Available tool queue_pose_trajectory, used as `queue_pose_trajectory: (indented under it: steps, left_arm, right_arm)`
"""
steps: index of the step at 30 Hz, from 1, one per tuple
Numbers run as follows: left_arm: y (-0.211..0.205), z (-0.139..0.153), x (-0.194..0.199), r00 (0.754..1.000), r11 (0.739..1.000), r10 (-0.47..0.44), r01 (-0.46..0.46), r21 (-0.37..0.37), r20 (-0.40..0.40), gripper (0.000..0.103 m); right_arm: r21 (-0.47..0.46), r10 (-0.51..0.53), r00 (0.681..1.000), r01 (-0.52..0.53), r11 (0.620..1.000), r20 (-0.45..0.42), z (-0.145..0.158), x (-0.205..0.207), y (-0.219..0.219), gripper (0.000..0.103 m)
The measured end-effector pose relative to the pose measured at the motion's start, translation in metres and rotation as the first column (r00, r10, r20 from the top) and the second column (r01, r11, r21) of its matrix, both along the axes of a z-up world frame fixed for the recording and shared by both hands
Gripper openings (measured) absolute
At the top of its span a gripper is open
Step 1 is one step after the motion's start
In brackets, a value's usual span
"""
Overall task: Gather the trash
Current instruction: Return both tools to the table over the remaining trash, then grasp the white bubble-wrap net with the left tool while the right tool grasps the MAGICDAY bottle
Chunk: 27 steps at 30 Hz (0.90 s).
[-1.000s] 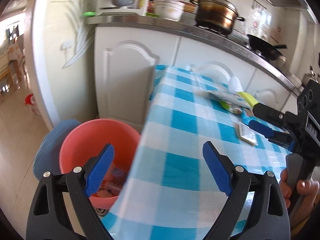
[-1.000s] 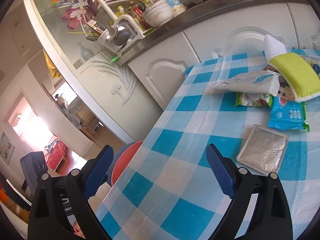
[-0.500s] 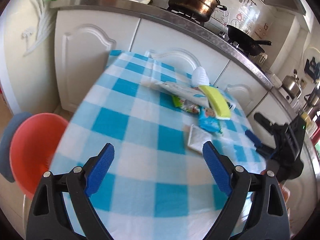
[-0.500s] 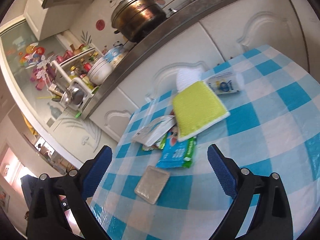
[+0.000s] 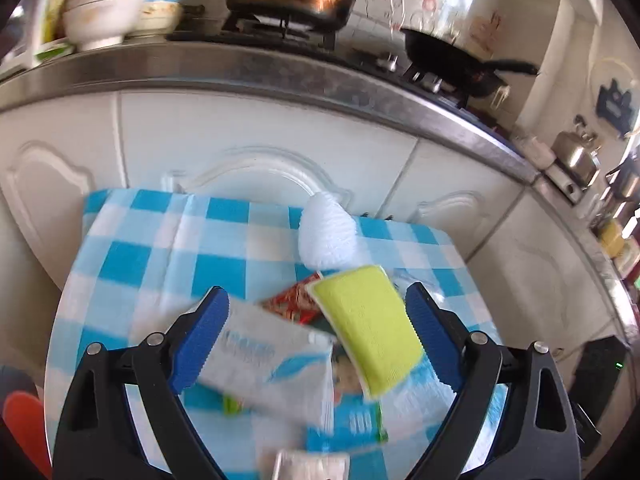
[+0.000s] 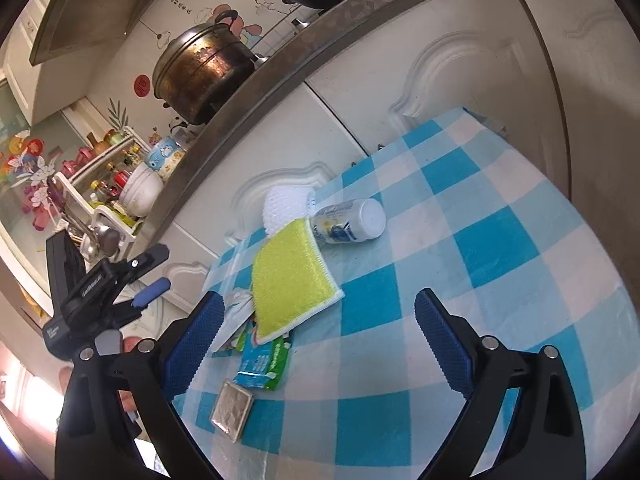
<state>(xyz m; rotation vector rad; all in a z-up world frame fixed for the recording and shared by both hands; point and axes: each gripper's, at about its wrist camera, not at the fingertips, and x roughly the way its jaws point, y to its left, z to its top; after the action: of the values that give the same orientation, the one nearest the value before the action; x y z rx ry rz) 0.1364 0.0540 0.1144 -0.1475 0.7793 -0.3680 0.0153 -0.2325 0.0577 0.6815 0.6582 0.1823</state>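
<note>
The left gripper [image 5: 316,344], jaws spread wide and holding nothing, now hangs right over the heap of litter on the blue-checked table [image 5: 132,264], whereas a second ago it looked down at the red bin [image 5: 24,432] beside the table's edge and half a second ago it saw the heap from well back. That swing from bin to pile suggests a fresh pick is beginning, not a drop. Between its blue pads lie a white wrapper [image 5: 272,360], blurred by motion, and the yellow sponge [image 5: 368,324], which rests on top of a red snack packet [image 5: 296,304] and a blue wipes pack [image 5: 352,420]; a white foam net [image 5: 326,236] sits just behind the sponge, and a silver foil pouch [image 5: 308,462] lies nearest the camera. The right gripper [image 6: 316,344] is likewise agape and empty, and has turned from the bin side toward the table's middle, where a small white bottle [image 6: 348,224] lies on its side touching the sponge. The wrapper looks the likeliest target, being thin and loose on top; the bin now shows only as a sliver at the lower left, so whatever is lifted must travel back that way.
</note>
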Motion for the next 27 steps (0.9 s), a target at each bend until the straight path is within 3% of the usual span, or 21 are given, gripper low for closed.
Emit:
queue_pose_trajectory:
  steps: [9,11,17,19,21,27]
  left_arm:
    - [-0.060,-0.038,0.090,0.997,0.992,-0.037,0.045,0.114,-0.073,0.089]
    - [-0.068,-0.051,0.108,0.993,0.990,-0.038,0.053,0.134,-0.112,0.077]
    - [-0.075,-0.074,0.144,0.981,0.987,-0.021,0.051,0.151,-0.195,0.065]
    - [-0.075,-0.077,0.150,0.976,0.988,-0.032,0.063,0.140,-0.216,0.058]
    - [-0.074,-0.079,0.155,0.970,0.989,-0.041,0.073,0.126,-0.239,0.050]
    - [-0.072,-0.079,0.156,0.968,0.986,-0.074,0.107,0.126,-0.241,0.040]
  right_arm:
    - [-0.162,0.097,0.993,-0.106,0.981,-0.060,-0.003,0.080,-0.012,0.095]
    - [-0.183,0.151,0.985,-0.164,0.969,-0.082,-0.007,0.101,-0.009,0.095]
    - [-0.259,0.257,0.962,-0.273,0.926,-0.093,-0.010,0.146,0.005,0.095]
    - [-0.294,0.282,0.953,-0.303,0.906,-0.114,-0.014,0.158,0.012,0.092]
    - [-0.294,0.307,0.942,-0.334,0.895,-0.136,-0.020,0.166,0.017,0.068]
    - [-0.223,0.361,0.917,-0.393,0.892,-0.170,-0.035,0.171,0.026,0.059]
